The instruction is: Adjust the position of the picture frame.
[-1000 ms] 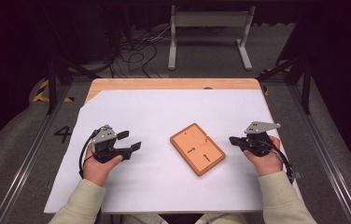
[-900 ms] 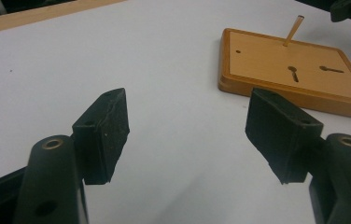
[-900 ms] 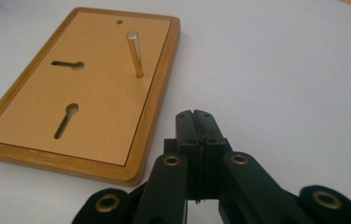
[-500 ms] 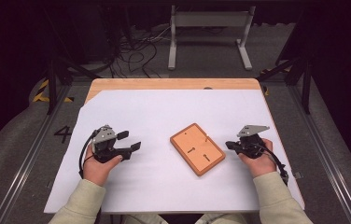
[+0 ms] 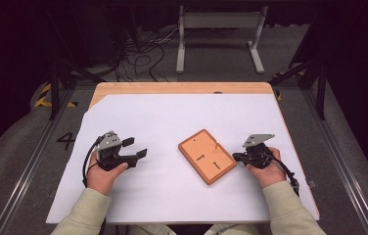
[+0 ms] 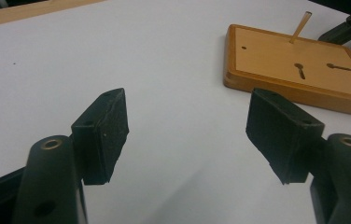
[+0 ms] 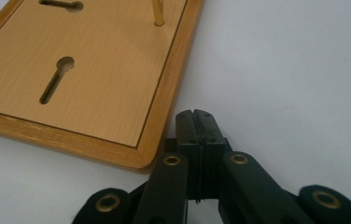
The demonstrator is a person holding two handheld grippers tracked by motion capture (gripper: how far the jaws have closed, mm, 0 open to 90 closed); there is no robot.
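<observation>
The right gripper [image 5: 237, 156] has its jaws pressed together on nothing, tips just beside the near edge of the wooden board [image 5: 207, 156]. A thin peg [image 6: 300, 28] stands upright in the board. The left gripper [image 5: 134, 149], jaws wide apart, rests on the white sheet [image 5: 162, 117], well apart from the board.
</observation>
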